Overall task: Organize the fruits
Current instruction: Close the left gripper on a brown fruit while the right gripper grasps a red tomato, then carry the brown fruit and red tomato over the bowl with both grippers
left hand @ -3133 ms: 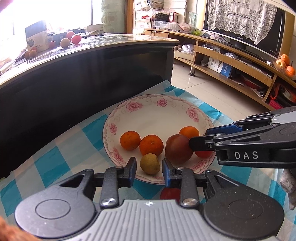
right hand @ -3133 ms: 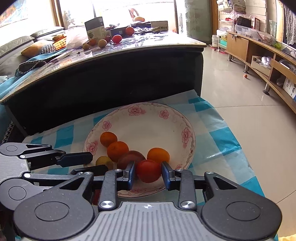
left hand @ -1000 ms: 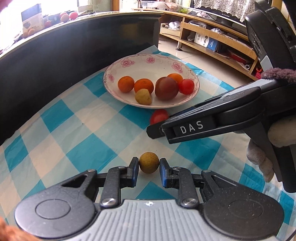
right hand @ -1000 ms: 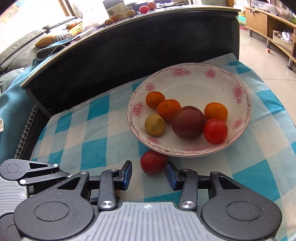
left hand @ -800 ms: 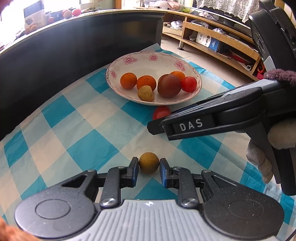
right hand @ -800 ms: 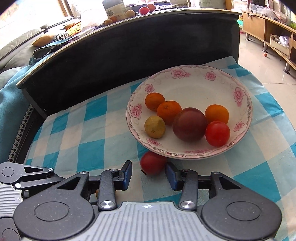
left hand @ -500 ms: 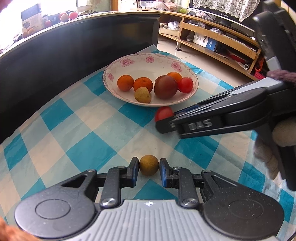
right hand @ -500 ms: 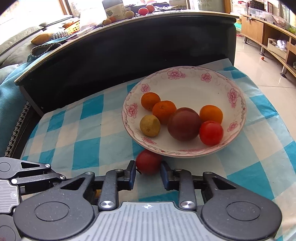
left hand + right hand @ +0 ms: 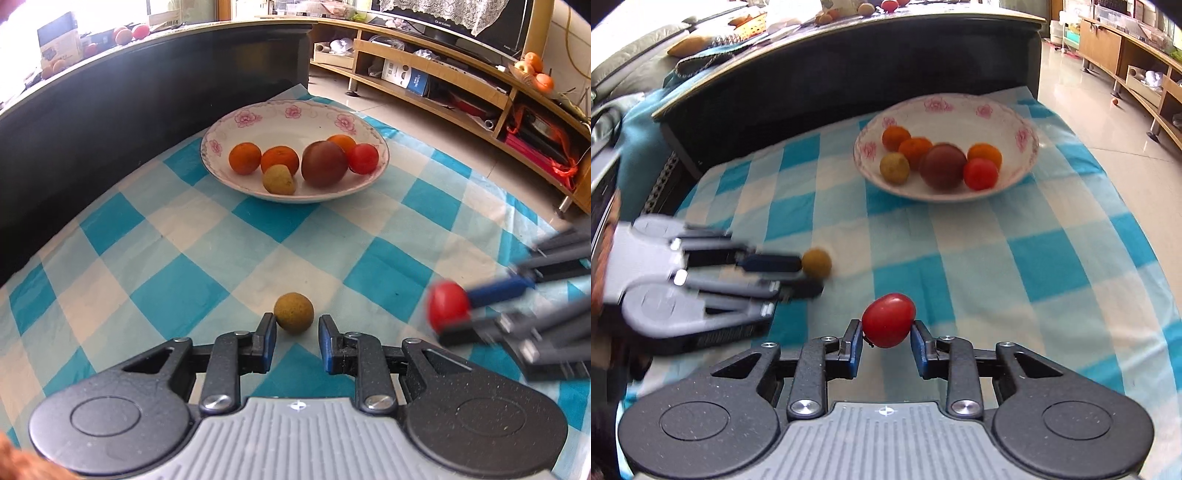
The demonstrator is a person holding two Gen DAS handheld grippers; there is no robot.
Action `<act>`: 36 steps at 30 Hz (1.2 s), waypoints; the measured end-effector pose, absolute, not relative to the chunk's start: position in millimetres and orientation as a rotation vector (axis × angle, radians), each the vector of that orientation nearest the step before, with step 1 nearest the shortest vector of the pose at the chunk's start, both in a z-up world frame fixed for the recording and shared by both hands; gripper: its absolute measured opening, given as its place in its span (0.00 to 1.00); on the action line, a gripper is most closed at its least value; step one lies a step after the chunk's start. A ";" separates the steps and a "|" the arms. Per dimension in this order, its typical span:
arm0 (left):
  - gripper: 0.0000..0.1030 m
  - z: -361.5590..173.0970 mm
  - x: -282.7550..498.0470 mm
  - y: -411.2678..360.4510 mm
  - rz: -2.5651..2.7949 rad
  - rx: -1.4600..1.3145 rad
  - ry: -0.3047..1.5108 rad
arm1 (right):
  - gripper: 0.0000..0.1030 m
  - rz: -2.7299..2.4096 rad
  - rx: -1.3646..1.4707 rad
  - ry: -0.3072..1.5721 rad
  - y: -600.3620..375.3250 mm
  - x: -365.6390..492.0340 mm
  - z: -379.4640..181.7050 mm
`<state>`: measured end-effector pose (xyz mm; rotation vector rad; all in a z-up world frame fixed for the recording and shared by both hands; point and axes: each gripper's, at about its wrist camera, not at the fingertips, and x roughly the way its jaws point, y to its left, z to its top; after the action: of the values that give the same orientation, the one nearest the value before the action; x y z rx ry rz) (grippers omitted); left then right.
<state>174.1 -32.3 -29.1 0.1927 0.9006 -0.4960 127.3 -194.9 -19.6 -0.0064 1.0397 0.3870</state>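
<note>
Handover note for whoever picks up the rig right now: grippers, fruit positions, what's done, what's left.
Left gripper: shut on the yellow-brown fruit, low over the checked cloth.
Right gripper: shut on the red tomato, off the cloth.
Flowered plate holds three oranges, a dark plum, a red tomato and a yellow-brown fruit.
Done: both loose fruits gripped.
Left: probably to place each with its kind; where is not shown.

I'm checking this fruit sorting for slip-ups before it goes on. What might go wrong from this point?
The right gripper pinches the red tomato only at its fingertips, so it may slip out or bruise. The left gripper holds the small brown fruit just as far out; it may roll off across the checked cloth. The two grippers sit close together and might bump.
</note>
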 end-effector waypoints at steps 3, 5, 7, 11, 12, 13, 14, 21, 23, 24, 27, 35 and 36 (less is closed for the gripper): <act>0.32 -30.5 178.4 -35.7 -0.485 0.198 0.895 | 0.24 0.366 0.002 1.062 -197.3 111.9 -21.9; 0.32 -31.9 179.4 -38.5 -0.478 0.207 0.887 | 0.24 0.346 0.013 1.064 -200.9 105.4 -23.5; 0.32 -34.6 180.6 -42.2 -0.466 0.223 0.882 | 0.24 0.329 0.026 1.059 -203.9 102.2 -25.0; 0.32 -35.8 174.3 -44.0 -0.450 0.236 0.873 | 0.24 0.321 0.035 1.056 -207.3 101.1 -29.0; 0.32 -35.8 171.0 -43.5 -0.445 0.236 0.879 | 0.24 0.323 0.033 1.056 -207.5 101.9 -29.4; 0.32 -35.1 166.8 -43.3 -0.442 0.239 0.883 | 0.24 0.326 0.033 1.058 -207.6 102.9 -30.2; 0.32 -33.8 162.6 -43.5 -0.443 0.242 0.890 | 0.24 0.330 0.030 1.061 -207.8 103.6 -31.2; 0.32 -24.1 117.2 -52.1 -0.475 0.254 0.929 | 0.24 0.373 -0.027 1.058 -203.6 98.7 -29.7; 0.32 -24.8 104.8 -55.1 -0.479 0.274 0.930 | 0.24 0.393 -0.048 1.053 -203.2 95.0 -29.3; 0.32 -25.9 100.7 -55.8 -0.483 0.278 0.934 | 0.24 0.396 -0.049 1.054 -203.8 93.7 -29.7; 0.32 -30.8 94.7 -58.5 -0.493 0.293 0.939 | 0.24 0.406 -0.080 1.046 -201.7 91.5 -29.7; 0.33 -33.8 93.1 -50.1 -0.521 0.260 0.929 | 0.30 0.403 -0.102 1.041 -197.7 93.2 -31.4; 0.34 -33.8 93.0 -48.9 -0.523 0.255 0.930 | 0.30 0.400 -0.101 1.042 -197.8 93.8 -31.7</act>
<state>93.0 -48.9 -33.8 0.2554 0.9296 -0.5233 93.8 -197.8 -31.7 -0.1012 1.0419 0.3995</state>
